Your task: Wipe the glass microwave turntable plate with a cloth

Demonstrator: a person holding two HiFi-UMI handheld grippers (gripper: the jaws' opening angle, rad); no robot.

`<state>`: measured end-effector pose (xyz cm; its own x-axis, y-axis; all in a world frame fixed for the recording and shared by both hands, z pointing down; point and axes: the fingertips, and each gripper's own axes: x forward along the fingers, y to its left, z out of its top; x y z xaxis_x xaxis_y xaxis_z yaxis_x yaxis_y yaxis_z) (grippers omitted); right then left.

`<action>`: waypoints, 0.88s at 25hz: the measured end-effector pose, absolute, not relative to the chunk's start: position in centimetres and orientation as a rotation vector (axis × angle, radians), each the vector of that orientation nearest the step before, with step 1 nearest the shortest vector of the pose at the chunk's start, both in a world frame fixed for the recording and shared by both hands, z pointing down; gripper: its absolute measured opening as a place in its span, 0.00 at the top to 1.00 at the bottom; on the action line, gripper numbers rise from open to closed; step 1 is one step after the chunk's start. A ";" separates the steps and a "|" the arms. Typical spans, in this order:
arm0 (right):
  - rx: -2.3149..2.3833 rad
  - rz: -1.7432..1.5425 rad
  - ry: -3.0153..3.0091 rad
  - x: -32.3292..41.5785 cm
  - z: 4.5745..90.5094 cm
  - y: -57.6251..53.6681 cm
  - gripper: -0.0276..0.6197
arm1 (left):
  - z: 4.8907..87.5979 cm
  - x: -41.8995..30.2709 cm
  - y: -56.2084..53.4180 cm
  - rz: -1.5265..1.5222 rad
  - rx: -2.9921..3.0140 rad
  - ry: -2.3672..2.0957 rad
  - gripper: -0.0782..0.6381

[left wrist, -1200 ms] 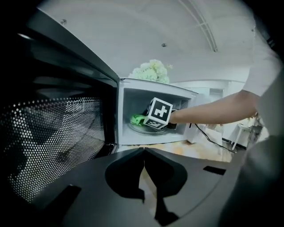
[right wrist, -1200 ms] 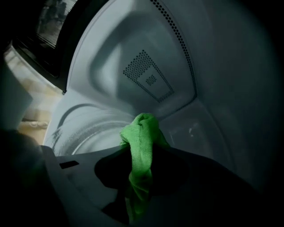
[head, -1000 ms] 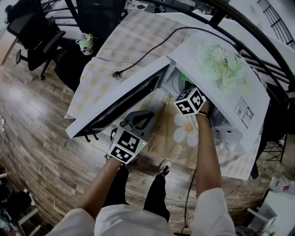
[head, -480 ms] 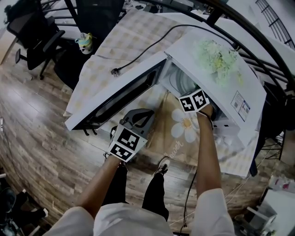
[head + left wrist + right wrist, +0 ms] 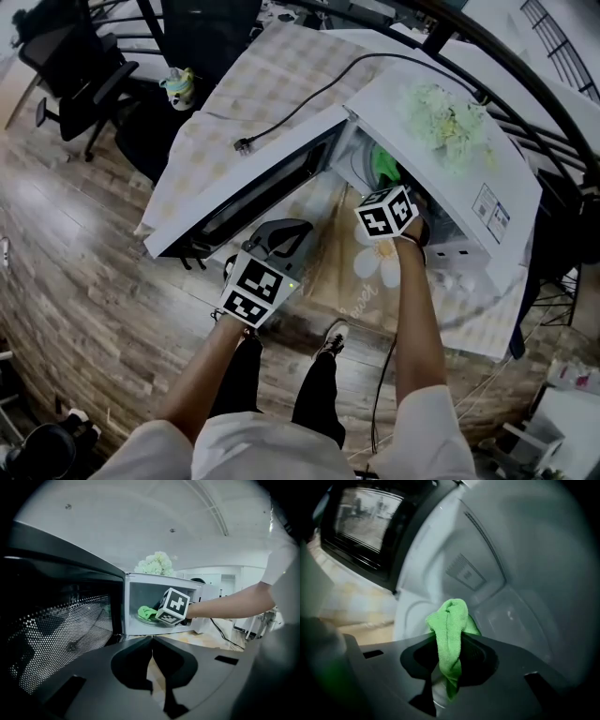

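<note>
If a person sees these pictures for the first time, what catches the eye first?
The bright green cloth stands out most, pinched by the right gripper inside the open white microwave oven. Next comes the left gripper, shut and empty, held outside beside the oven's dark mesh-windowed door.

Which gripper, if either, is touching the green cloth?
Touching: the right gripper. Its own view shows the jaws shut on the green cloth.

Your right tongs (image 5: 449,667), clamped on the cloth (image 5: 450,625), sit inside the cavity (image 5: 511,573), its walls close on every side. The open door (image 5: 246,187) bars the left, beside your left tongs (image 5: 152,641), whose jaws meet. Free passage: the worktop (image 5: 333,281) strip between door and your right arm (image 5: 412,300).
</note>
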<state>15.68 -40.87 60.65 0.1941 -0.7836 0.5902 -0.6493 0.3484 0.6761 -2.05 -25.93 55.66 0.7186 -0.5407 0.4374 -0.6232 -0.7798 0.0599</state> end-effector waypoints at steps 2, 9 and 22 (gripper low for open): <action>1.309 -0.203 -1.587 13.1 60.9 -40.9 0.80 | 55.4 -2.2 -25.6 0.596 2.722 -0.936 0.87; 1.434 -0.080 -1.445 16.2 60.4 -38.9 0.80 | 54.8 -3.0 -24.6 0.587 2.732 -0.937 0.87; 1.539 0.153 -1.290 18.7 60.4 -32.7 0.80 | 52.3 -3.1 -22.8 0.589 2.868 -0.786 0.87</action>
